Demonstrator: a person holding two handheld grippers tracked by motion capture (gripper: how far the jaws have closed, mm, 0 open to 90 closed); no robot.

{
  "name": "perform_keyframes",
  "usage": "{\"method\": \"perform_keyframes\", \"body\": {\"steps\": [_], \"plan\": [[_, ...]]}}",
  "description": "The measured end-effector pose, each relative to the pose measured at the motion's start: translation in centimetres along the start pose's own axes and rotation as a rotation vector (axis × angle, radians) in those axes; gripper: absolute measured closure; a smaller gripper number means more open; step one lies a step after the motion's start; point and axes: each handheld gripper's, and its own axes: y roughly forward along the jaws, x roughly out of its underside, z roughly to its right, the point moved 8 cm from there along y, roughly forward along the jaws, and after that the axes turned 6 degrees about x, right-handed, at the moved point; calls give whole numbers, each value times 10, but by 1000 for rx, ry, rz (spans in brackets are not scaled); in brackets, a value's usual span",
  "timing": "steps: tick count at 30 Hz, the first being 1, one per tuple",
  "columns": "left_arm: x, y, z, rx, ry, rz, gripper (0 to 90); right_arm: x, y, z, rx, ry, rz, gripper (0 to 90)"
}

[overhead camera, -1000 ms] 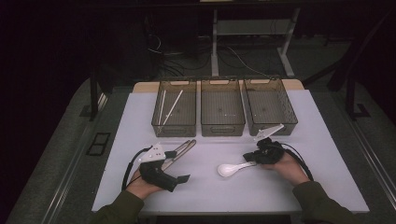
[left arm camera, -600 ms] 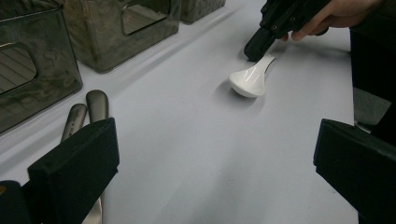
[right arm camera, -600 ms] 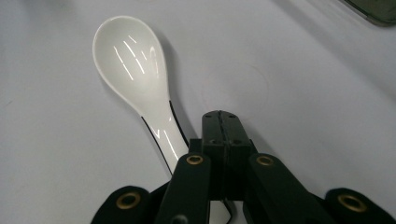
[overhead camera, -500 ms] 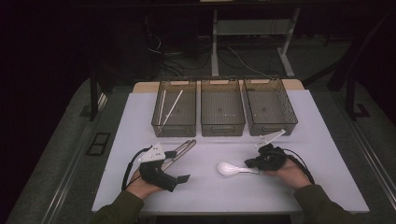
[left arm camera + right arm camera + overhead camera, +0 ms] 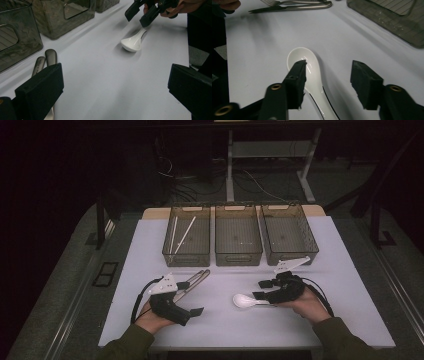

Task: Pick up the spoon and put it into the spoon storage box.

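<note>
We see the white ceramic soup spoon [image 5: 244,300] lying near the front edge of the tabletop [image 5: 350,285], its handle running back between the jaws of the right tongs [image 5: 327,83], which have just been opening and stand apart, not pressing it. The left tongs [image 5: 112,97] gape wide over bare white surface, farther off; the room behind is dark

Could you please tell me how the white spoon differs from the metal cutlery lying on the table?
The spoon is glossy white with a deep rounded bowl; the metal cutlery is grey, slim and long. The spoon lies alone, its handle between the right gripper's open jaws; the cutlery lies as a bunch beside the left gripper. Both rest flat on the white table, outside the bins.
</note>
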Motion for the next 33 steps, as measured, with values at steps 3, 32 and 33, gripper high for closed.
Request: {"method": "perform_keyframes", "body": {"steps": [3, 32, 33], "plan": [[0, 0, 0, 0, 1, -1, 0, -1, 5, -5, -5, -16, -4, 425], [1, 2, 1, 6, 2, -7, 0, 6, 33, -19, 2, -66, -74, 498], [1, 2, 1, 6, 3, -8, 0, 7, 33, -19, 2, -68, -78, 501]]}}
